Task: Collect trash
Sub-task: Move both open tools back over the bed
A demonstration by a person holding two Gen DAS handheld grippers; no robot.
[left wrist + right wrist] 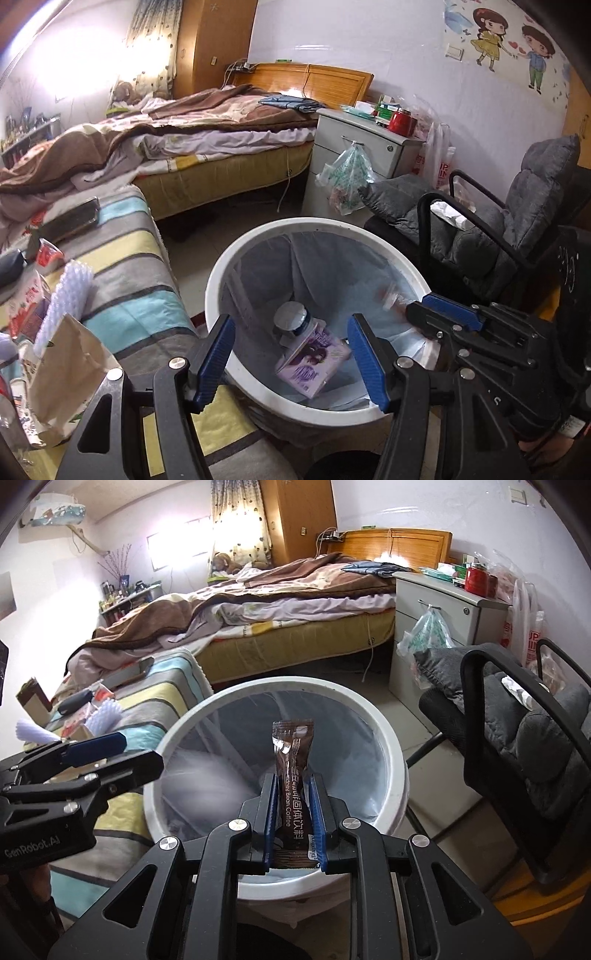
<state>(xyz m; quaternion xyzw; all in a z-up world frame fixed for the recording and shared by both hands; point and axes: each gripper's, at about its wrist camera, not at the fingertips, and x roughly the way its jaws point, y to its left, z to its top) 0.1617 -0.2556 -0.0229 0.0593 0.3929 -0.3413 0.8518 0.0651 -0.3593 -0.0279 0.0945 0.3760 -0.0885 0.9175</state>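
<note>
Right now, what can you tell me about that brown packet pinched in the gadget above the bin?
The slim brown foil coffee sachet looks glossy and crinkled, with white lettering that includes "Bean Coffee" and a crimped seal at its top end. It points straight away from the camera, its lower half clamped between the blue pads of the right hand-held gripper, its upper half free. It hangs over the open mouth of the round white plastic bin with its pale blue liner, touching nothing but the pads.

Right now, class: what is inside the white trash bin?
In the trash bin: a liner, a bottle and a purple carton. Anything beneath them is hidden.
</note>
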